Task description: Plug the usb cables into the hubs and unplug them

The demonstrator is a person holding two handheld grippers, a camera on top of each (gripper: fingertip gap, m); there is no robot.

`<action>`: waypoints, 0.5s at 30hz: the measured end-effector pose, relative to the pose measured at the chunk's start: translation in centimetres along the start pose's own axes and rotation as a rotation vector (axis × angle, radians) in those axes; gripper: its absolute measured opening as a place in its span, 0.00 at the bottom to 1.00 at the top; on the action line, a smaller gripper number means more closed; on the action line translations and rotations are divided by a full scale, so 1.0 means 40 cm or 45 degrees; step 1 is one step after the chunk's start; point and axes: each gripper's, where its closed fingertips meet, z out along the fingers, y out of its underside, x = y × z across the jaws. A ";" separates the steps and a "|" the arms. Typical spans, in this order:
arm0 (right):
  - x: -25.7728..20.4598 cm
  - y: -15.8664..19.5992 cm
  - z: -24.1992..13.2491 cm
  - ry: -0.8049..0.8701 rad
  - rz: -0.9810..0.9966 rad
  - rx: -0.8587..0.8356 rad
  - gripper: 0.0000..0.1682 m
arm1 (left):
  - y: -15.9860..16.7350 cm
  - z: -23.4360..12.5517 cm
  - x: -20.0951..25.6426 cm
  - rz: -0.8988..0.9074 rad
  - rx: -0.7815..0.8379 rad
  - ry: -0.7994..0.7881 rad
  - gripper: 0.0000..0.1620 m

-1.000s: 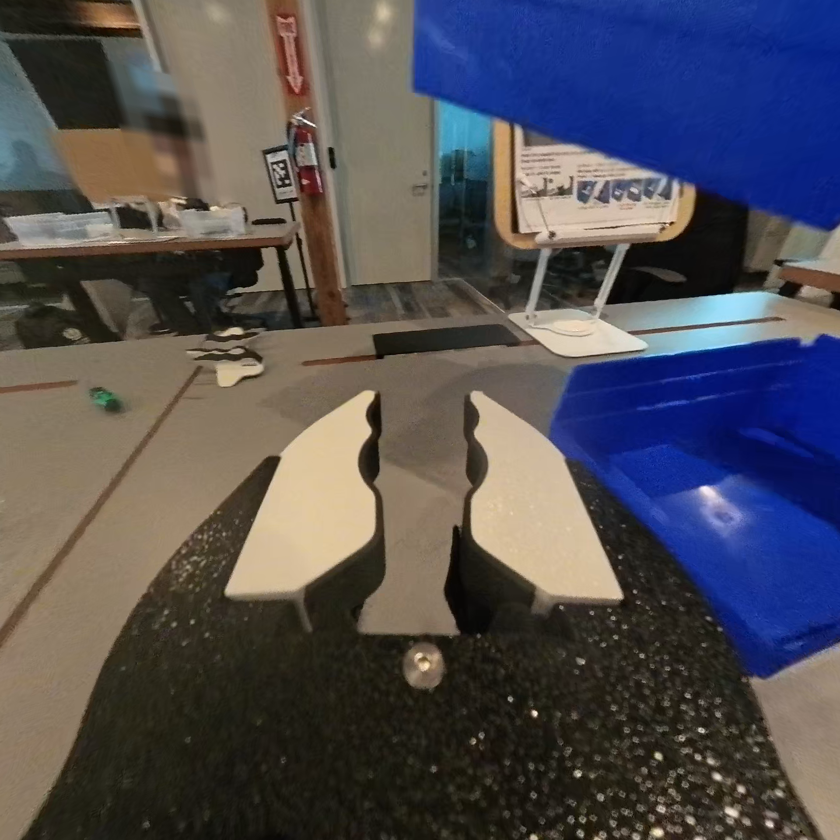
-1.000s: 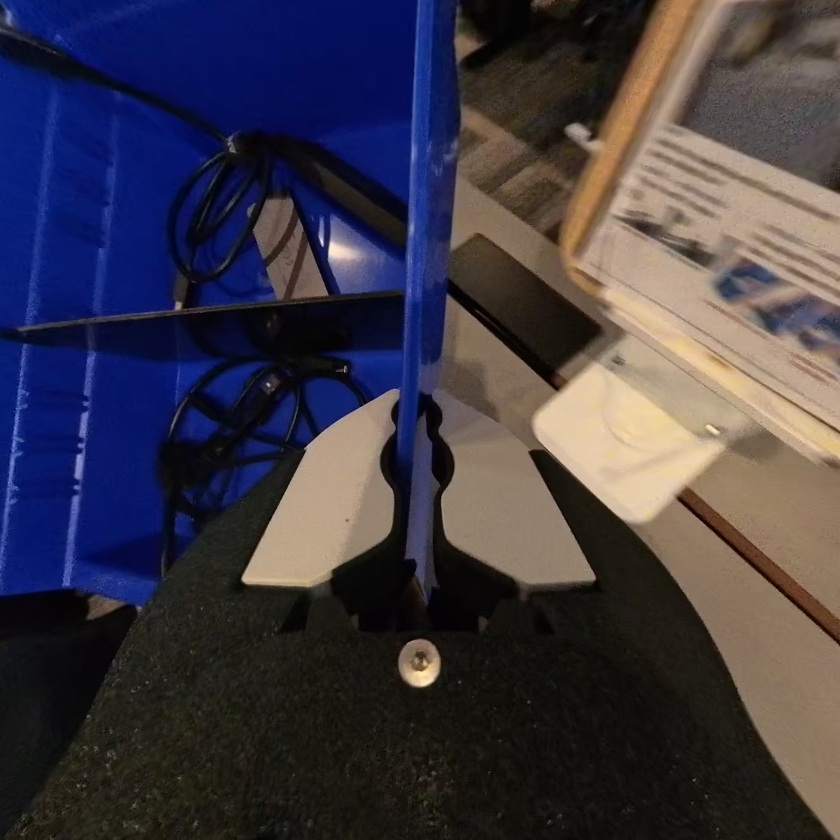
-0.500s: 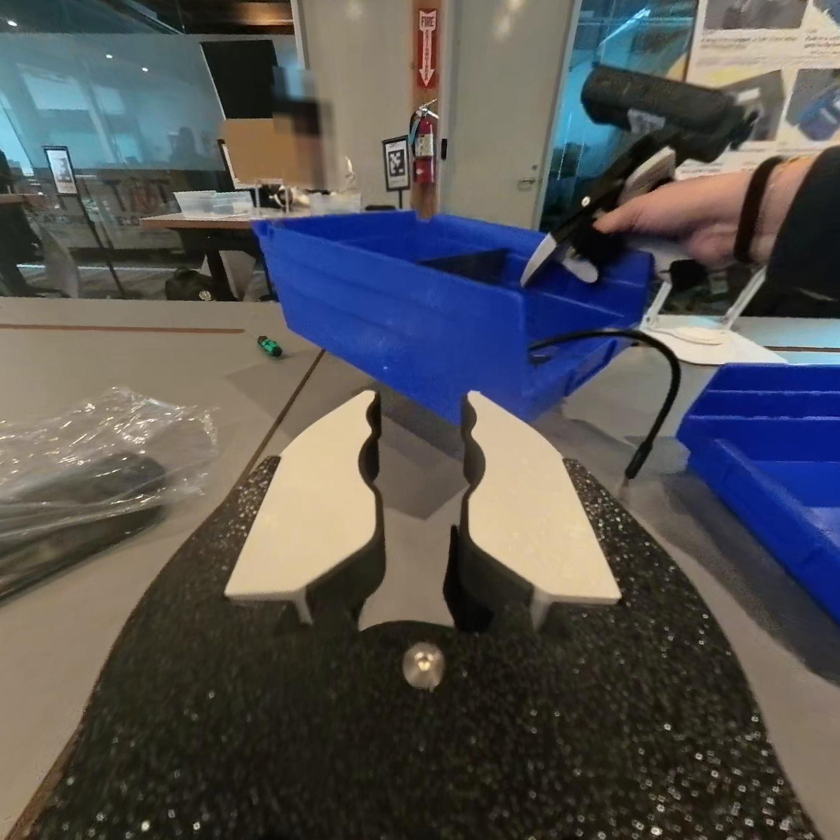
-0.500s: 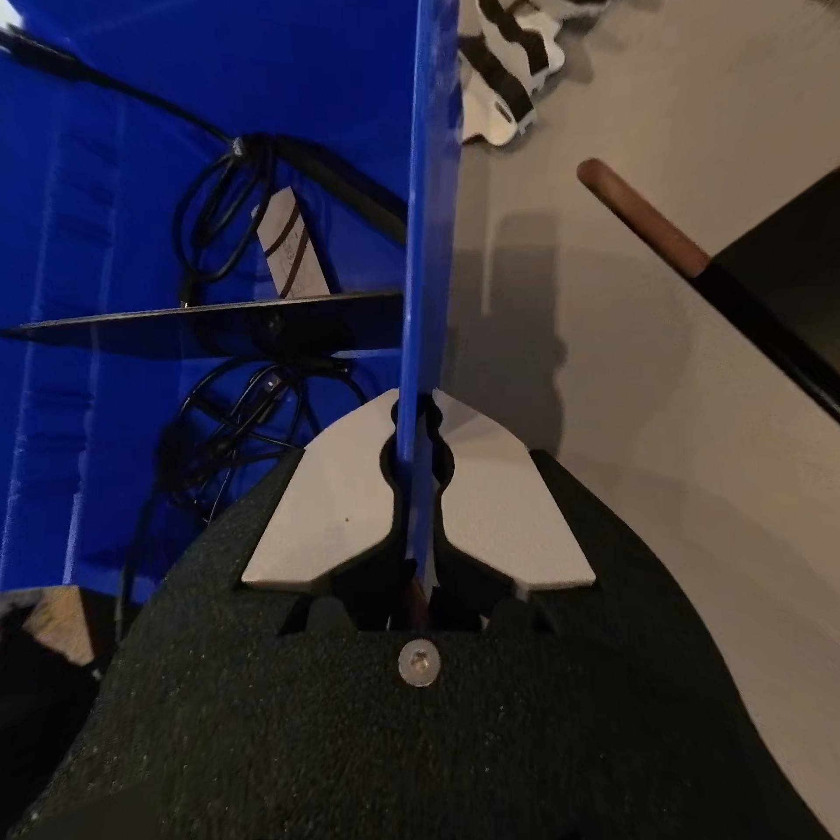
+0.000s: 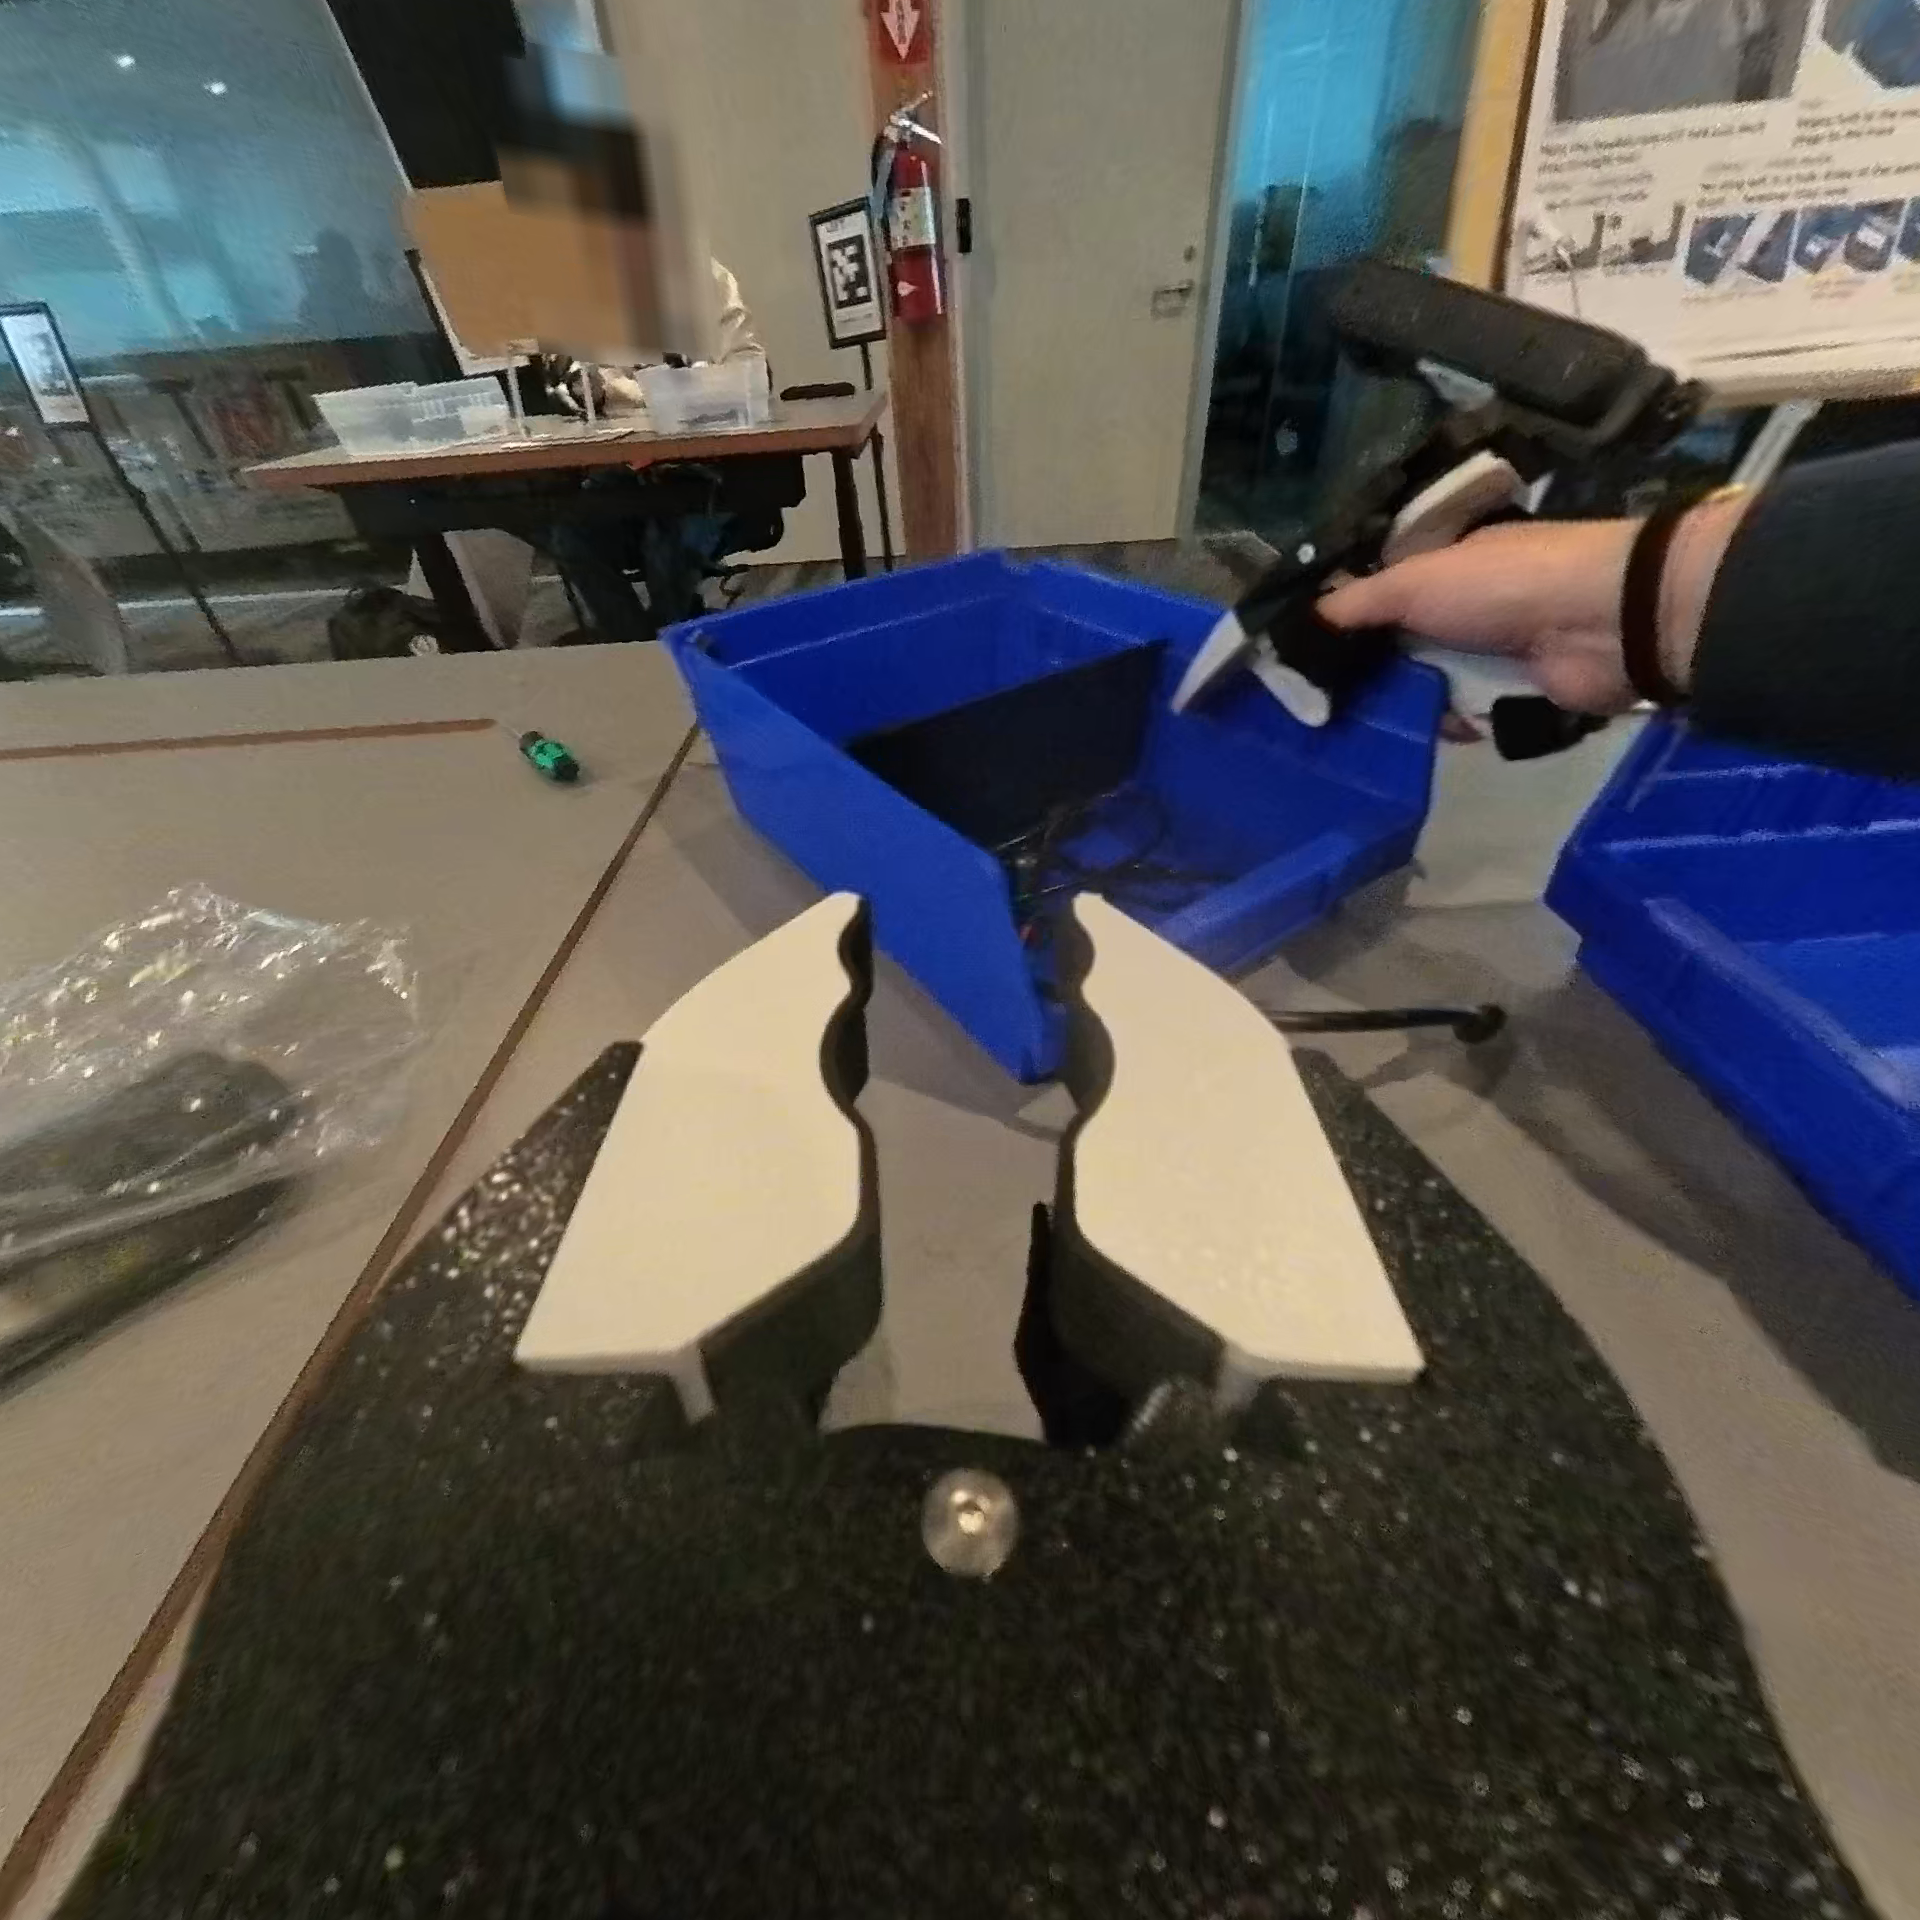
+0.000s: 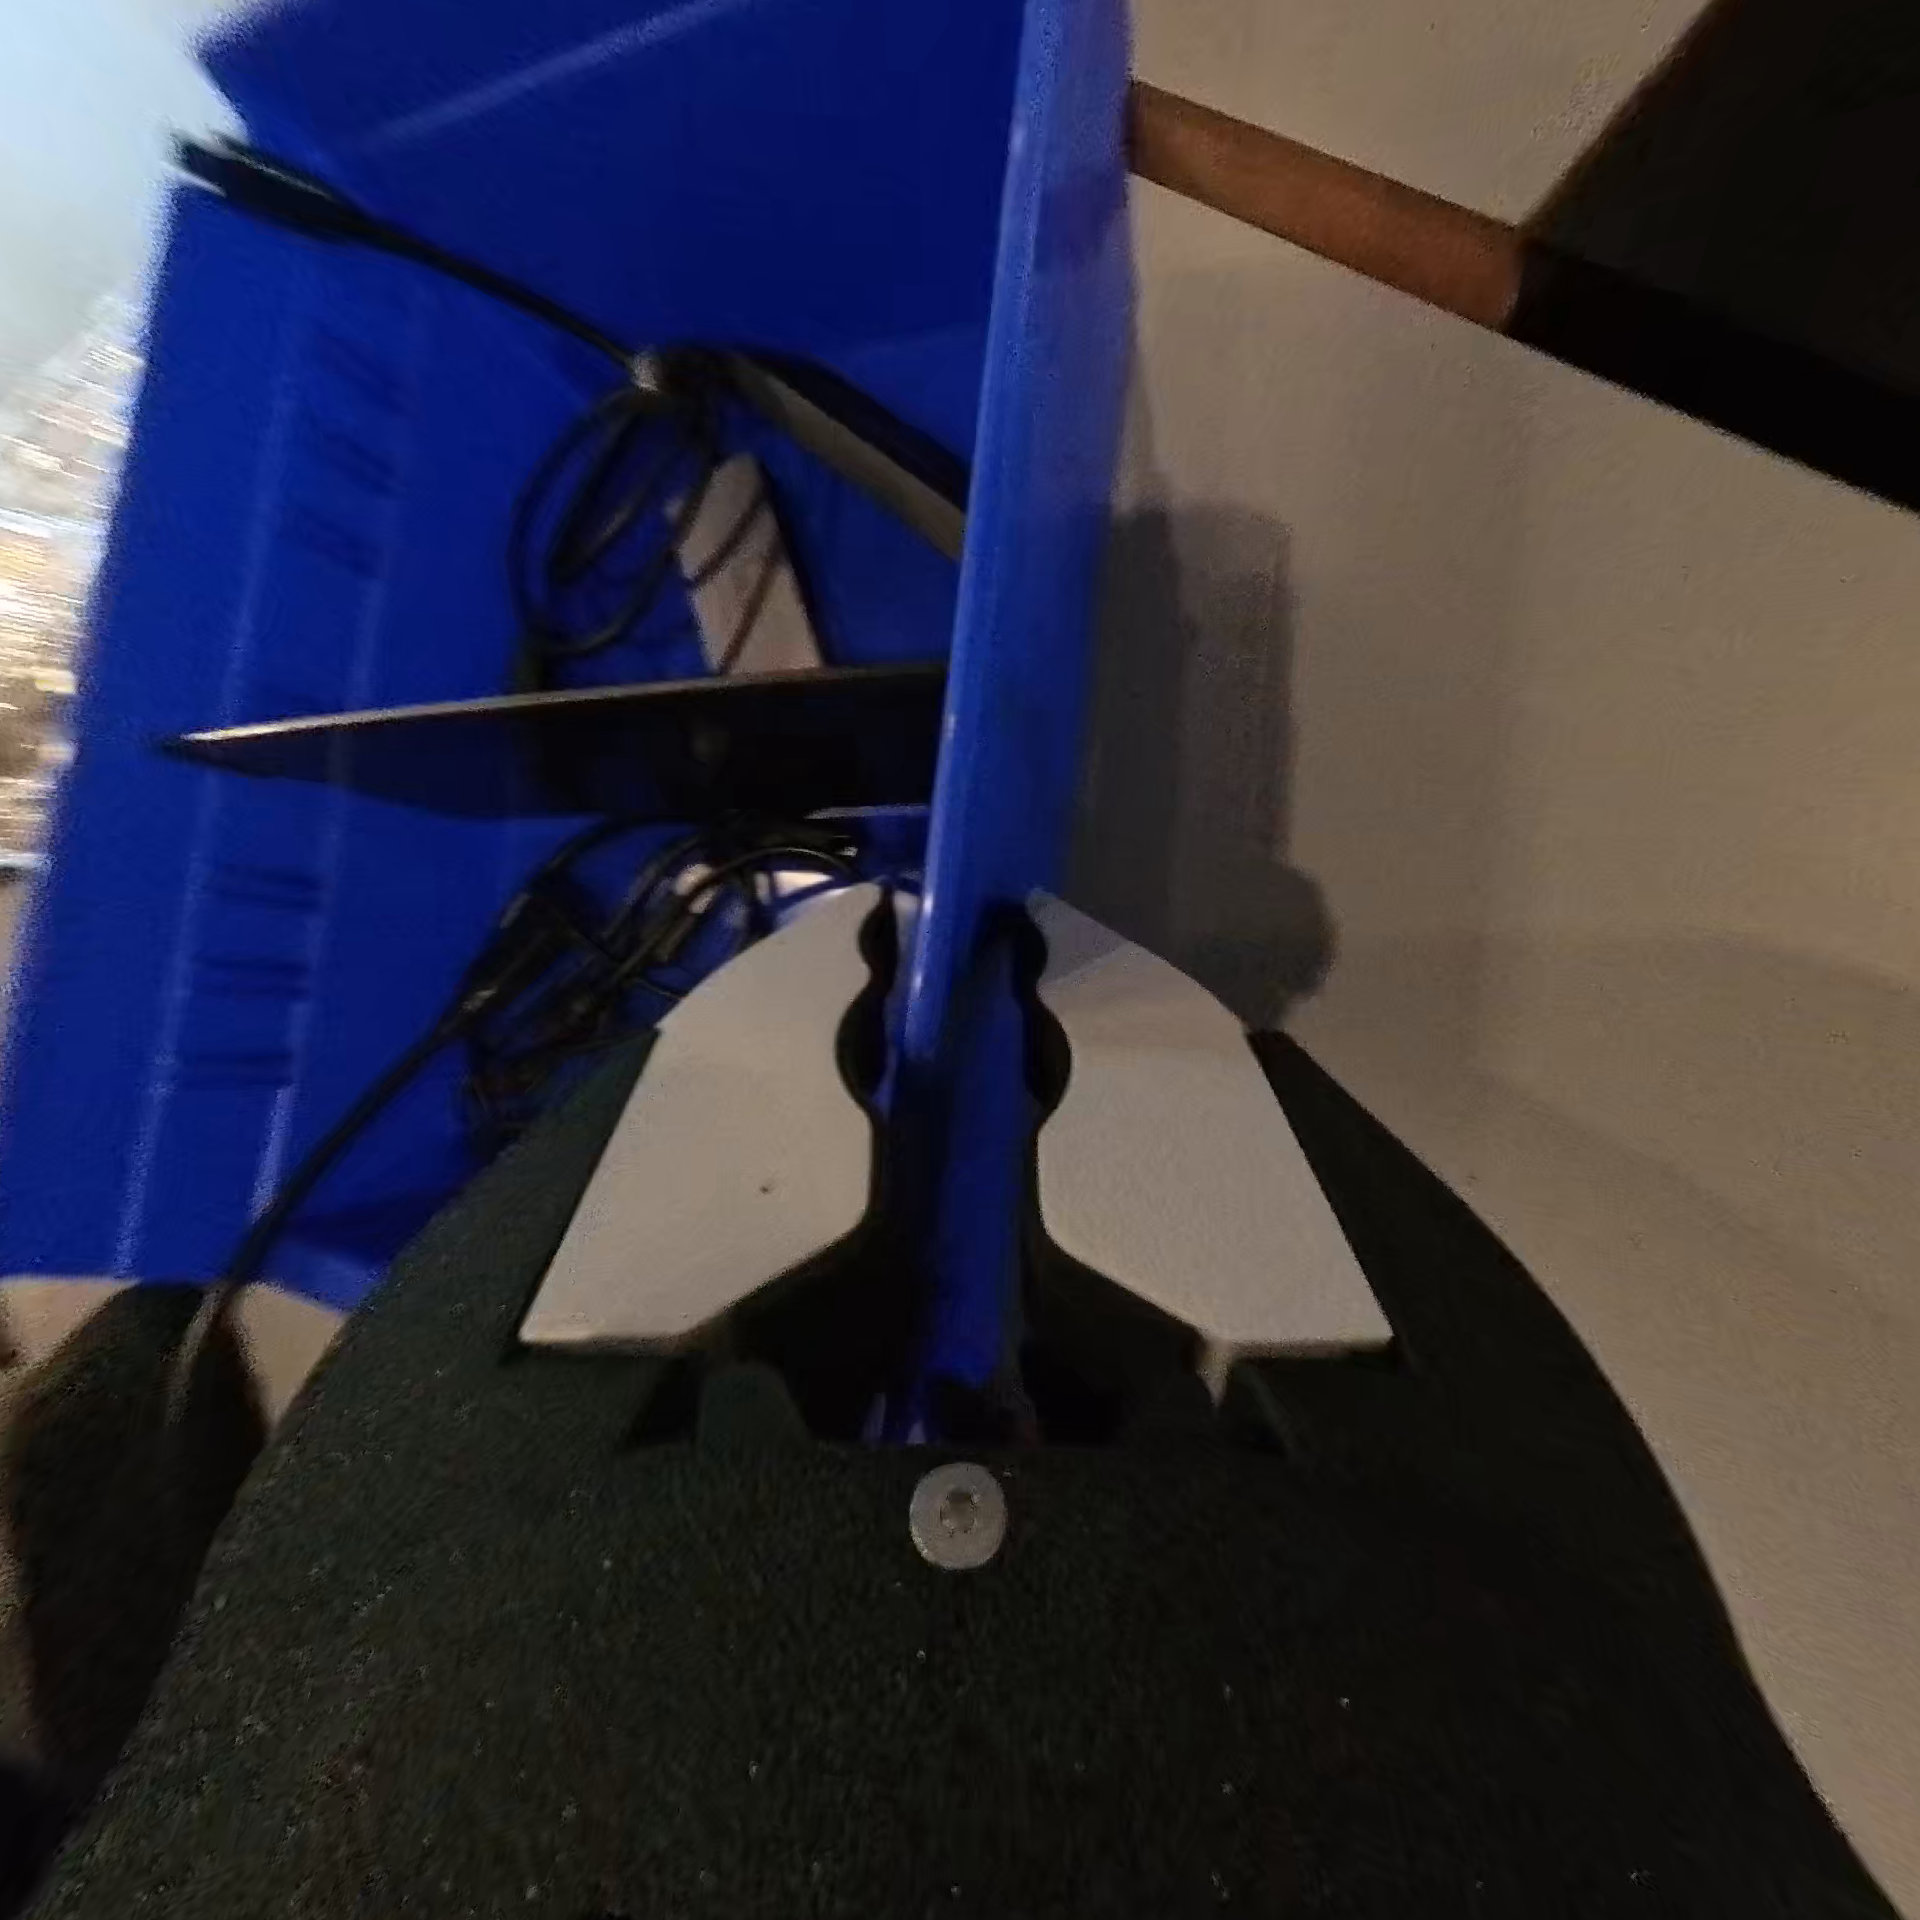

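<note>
Thin black cables point(image 6: 613, 935) lie tangled in the glossy blue plastic bin point(image 5: 914, 894) at frame centre on the grey tabletop point(image 5: 312, 831), right tongs point(image 6: 951, 935) clamped on its wall, left tongs point(image 5: 966, 935) parted, empty.

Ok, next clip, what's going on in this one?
A person holds tongs in each hand. The right tongs are shut on the side wall of a blue bin, which sits on the grey table. Inside the bin, a black divider separates coils of black USB cables. The left tongs are open and empty, close to the bin's near corner. A second blue bin sits to the right. Nothing is plugged in yet.
</note>
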 end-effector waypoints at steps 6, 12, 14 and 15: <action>-0.053 -0.047 -0.107 -0.403 0.061 0.079 0.26 | 0.016 0.016 0.142 0.393 -0.072 0.255 0.31; -0.108 -0.090 -0.396 -0.510 -0.295 0.386 0.38 | 0.118 0.068 0.217 0.966 -0.359 0.436 0.42; -0.098 -0.076 -0.499 -0.386 -0.480 0.487 0.45 | 0.126 0.091 0.226 1.172 -0.358 0.423 0.41; -0.093 -0.068 -0.551 -0.317 -0.563 0.549 0.47 | 0.125 0.102 0.232 1.241 -0.347 0.416 0.38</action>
